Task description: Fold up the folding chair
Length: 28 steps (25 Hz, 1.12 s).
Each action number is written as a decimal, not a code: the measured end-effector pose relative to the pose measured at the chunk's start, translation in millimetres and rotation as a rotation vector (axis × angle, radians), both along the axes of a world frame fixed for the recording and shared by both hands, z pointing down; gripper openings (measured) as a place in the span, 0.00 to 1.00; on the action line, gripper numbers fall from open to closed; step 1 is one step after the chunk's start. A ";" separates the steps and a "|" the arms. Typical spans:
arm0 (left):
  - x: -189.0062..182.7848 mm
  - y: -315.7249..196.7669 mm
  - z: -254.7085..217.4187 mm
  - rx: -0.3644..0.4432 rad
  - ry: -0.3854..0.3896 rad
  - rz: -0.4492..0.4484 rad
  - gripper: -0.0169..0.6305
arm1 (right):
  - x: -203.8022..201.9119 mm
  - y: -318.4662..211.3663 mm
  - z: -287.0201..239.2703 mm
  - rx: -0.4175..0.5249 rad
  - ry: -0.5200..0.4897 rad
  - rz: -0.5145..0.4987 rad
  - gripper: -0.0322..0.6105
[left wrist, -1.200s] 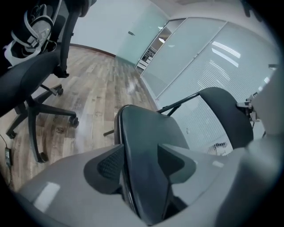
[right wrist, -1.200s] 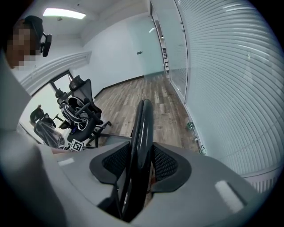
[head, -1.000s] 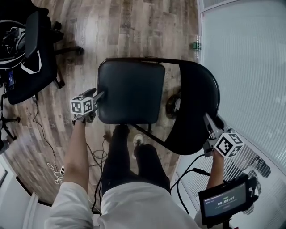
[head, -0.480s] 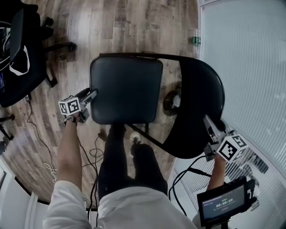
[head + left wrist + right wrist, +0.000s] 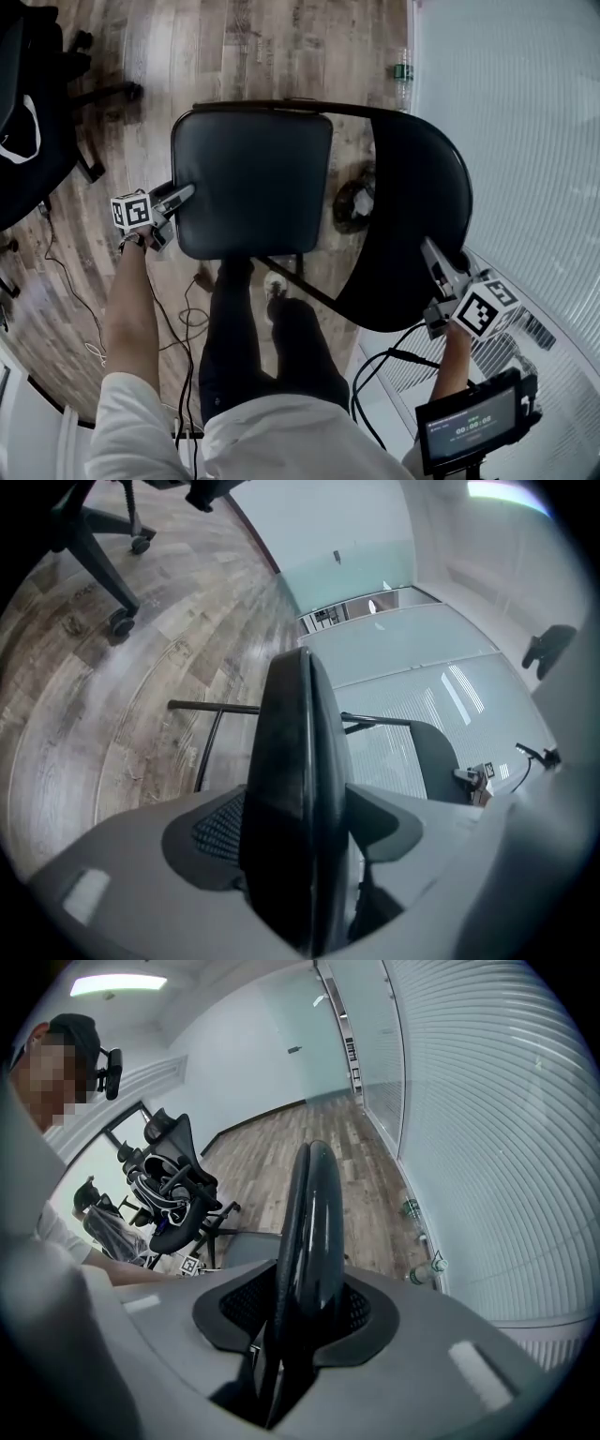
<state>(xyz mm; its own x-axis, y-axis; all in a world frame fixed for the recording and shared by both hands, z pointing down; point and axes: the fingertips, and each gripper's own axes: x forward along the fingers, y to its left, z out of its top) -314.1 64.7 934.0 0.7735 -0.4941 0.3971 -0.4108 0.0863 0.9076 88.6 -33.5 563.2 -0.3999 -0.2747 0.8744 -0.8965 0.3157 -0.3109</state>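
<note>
The folding chair stands open below me, with its black seat (image 5: 253,183) in the middle and its black backrest (image 5: 412,216) on the right. My left gripper (image 5: 185,192) is at the seat's left edge. Its jaws are opening, and the seat's edge (image 5: 295,761) stands between them without the pads clearly pressing on it. My right gripper (image 5: 429,251) is at the backrest's near rim. Its jaws are closing on the backrest's rim (image 5: 314,1213), which fills the gap between both mesh pads (image 5: 246,1309).
A black office chair (image 5: 28,141) stands at the far left on the wood floor. Cables (image 5: 178,319) trail by the person's legs (image 5: 253,328). A glass wall with blinds (image 5: 525,141) runs close on the right, with a bottle (image 5: 401,71) at its foot. A small screen (image 5: 469,431) sits at the lower right.
My left gripper has sunk a little and rolled at the seat's left edge. The right gripper has stayed on the backrest's rim.
</note>
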 end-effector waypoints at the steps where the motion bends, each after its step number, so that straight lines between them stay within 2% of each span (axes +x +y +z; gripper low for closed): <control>1: 1.3 0.7 0.1 -0.001 0.013 0.000 0.51 | -1.0 2.0 0.8 -0.010 0.000 -0.005 0.25; 4: 1.9 -0.7 -3.1 0.013 0.042 -0.004 0.51 | -4.7 2.3 3.7 -0.039 -0.009 -0.028 0.23; 13: -2.2 2.1 4.7 -0.029 0.012 0.002 0.50 | -7.5 1.5 9.7 -0.072 -0.015 -0.053 0.23; 17: 10.3 0.2 -6.4 -0.026 0.031 0.000 0.50 | 3.5 2.3 14.2 -0.076 -0.006 -0.065 0.23; 21: 25.2 4.1 -8.9 -0.019 -0.008 -0.012 0.50 | 33.8 1.8 28.3 -0.072 -0.019 -0.083 0.24; 28: 26.0 5.2 -23.2 -0.040 -0.050 -0.032 0.50 | 31.1 -5.7 23.8 -0.089 -0.029 -0.104 0.24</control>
